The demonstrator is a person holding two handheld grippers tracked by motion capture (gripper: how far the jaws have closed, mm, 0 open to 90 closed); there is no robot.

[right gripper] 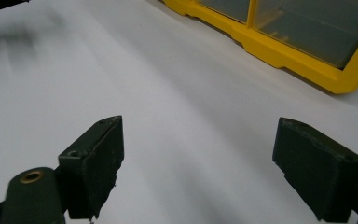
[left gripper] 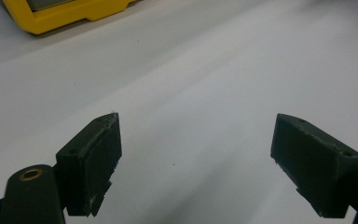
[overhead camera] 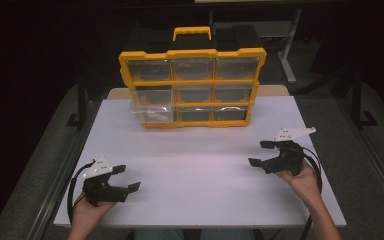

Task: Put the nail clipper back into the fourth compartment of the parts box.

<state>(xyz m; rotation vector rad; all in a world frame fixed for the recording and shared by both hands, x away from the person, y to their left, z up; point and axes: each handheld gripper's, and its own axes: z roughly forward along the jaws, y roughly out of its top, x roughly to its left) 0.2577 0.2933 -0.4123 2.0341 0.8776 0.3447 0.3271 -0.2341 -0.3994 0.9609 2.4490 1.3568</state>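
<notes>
A yellow organiser case (overhead camera: 192, 85) with clear drawers and a black carry handle stands upright at the back of the white table (overhead camera: 195, 165). Its bottom left drawer (overhead camera: 152, 114) sticks out a little. My left gripper (overhead camera: 126, 178) is held open near the table's front left corner, with nothing between its jaws. My right gripper (overhead camera: 261, 153) is open at the right side, also with nothing in it. In the left gripper view the jaws (left gripper: 196, 163) are wide apart over bare table, with the case's corner (left gripper: 65, 16) at top left. In the right gripper view the gripper (right gripper: 198, 168) looks toward the case's lower edge (right gripper: 279, 46).
The table's middle and front are bare white surface. Beyond the table lie dark floor and table legs (overhead camera: 287, 55). A person's hands hold both grippers from the front edge.
</notes>
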